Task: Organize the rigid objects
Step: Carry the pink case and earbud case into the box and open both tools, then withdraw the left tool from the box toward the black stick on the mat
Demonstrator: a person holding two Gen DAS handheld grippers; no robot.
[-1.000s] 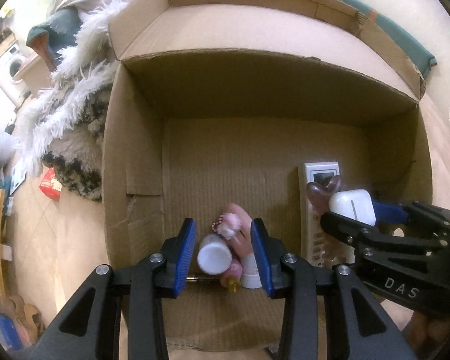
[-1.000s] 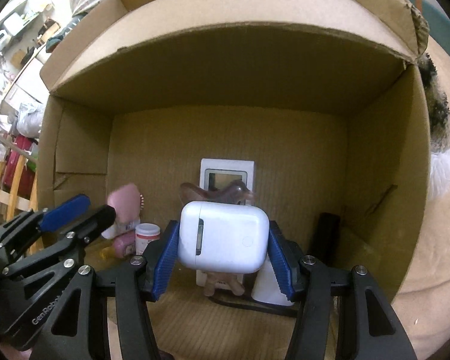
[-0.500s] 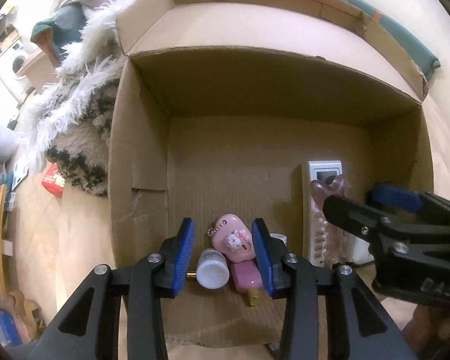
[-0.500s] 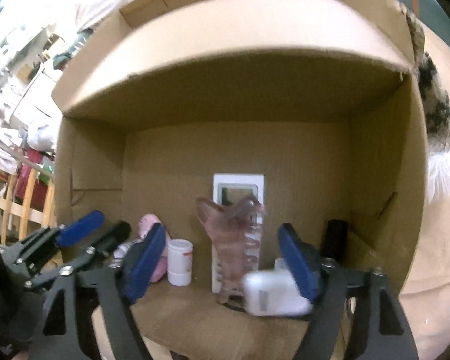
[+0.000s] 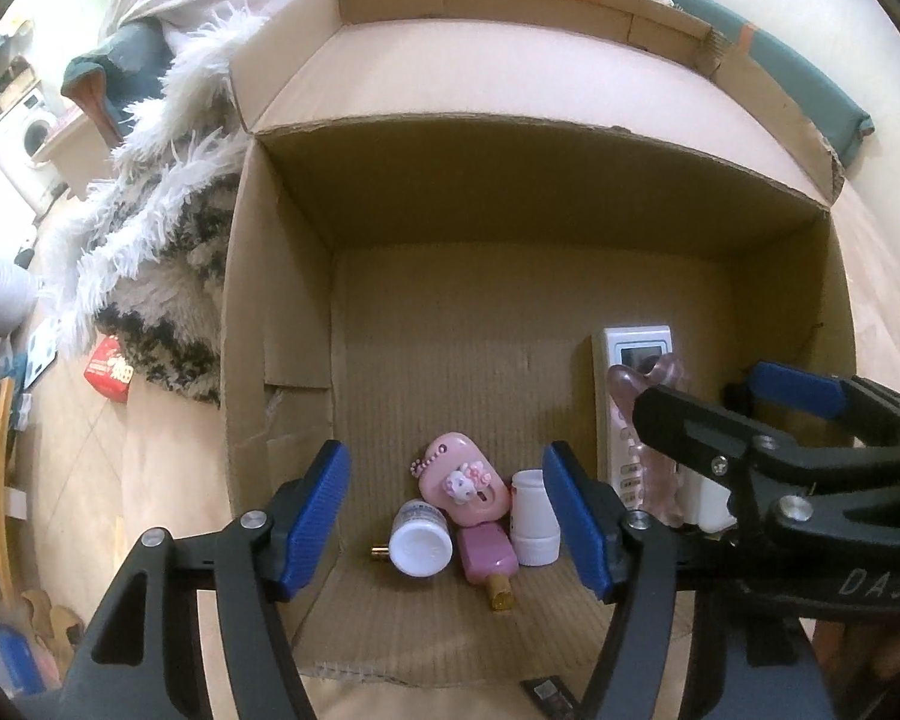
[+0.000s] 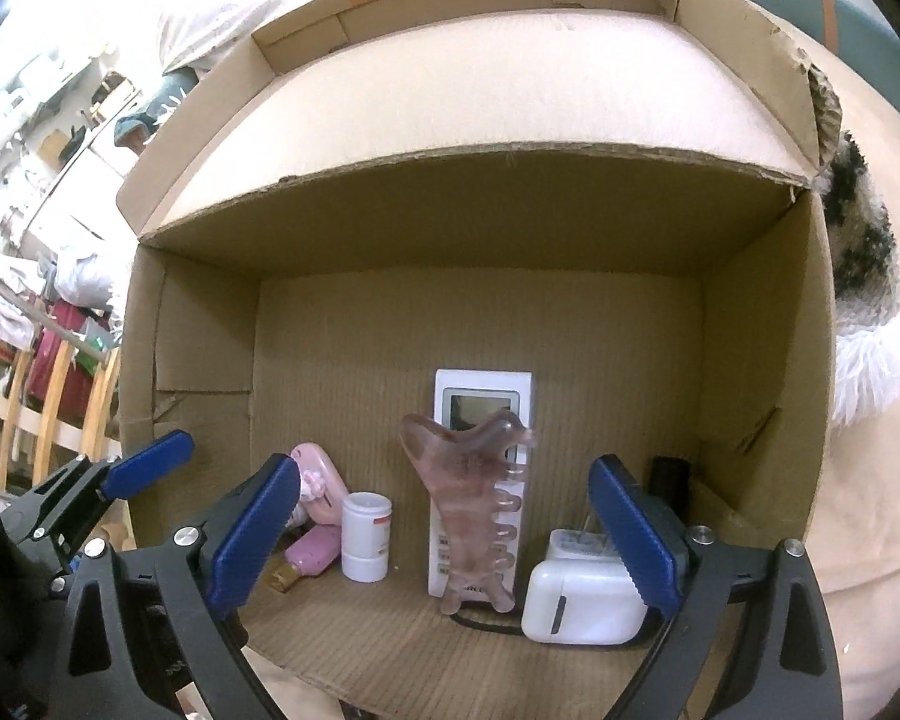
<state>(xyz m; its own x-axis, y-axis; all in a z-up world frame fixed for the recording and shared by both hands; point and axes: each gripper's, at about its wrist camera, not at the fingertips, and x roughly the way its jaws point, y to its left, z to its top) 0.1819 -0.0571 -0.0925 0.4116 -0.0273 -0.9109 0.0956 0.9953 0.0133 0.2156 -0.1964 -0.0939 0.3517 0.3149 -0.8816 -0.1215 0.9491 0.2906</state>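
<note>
Both claws hang over the box (image 5: 282,324), jaws opening. Left claw (image 5: 444,516) straddles the bottles (image 5: 420,543) untouched; right claw (image 6: 444,534) gapes wide, empty, the case (image 6: 582,600) lying below.

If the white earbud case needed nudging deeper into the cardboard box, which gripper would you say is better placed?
Probably the right gripper: its opening jaws flank the white earbud case without gripping it. The left gripper sits over the pink toy.
</note>
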